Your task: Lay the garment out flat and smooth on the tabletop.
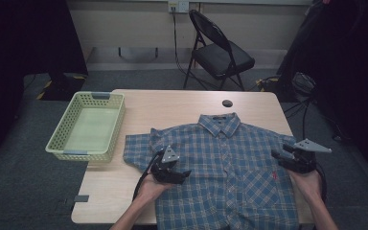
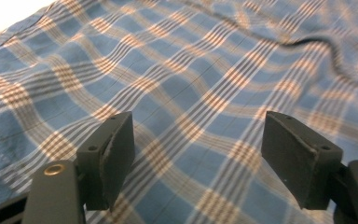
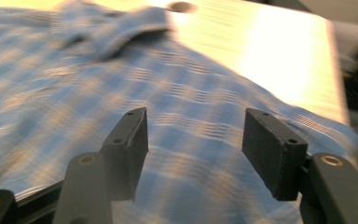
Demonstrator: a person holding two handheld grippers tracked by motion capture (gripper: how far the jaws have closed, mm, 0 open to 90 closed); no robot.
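A wooden desk point(image 1: 172, 108) carries a green basket point(image 1: 87, 125) left of the plaid shirt point(image 1: 220, 167), which lies flat. Left gripper point(image 1: 184, 175) over the shirt's left side, fingers wide apart, empty. Right gripper point(image 1: 276, 155) at its right sleeve, likewise spread, empty.

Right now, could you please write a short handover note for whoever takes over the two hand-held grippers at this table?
Left hand-held gripper: open, jaws apart over the blue plaid short-sleeved shirt, near its left sleeve side; nothing gripped.
Right hand-held gripper: open, jaws apart, at the shirt's right sleeve edge; nothing gripped.
The shirt lies spread flat, front up, collar away from the person, on the light wooden table. The pale green plastic basket sits at the table's left edge.
Done: shirt laid out. Left: likely every fold, then perhaps the basket.
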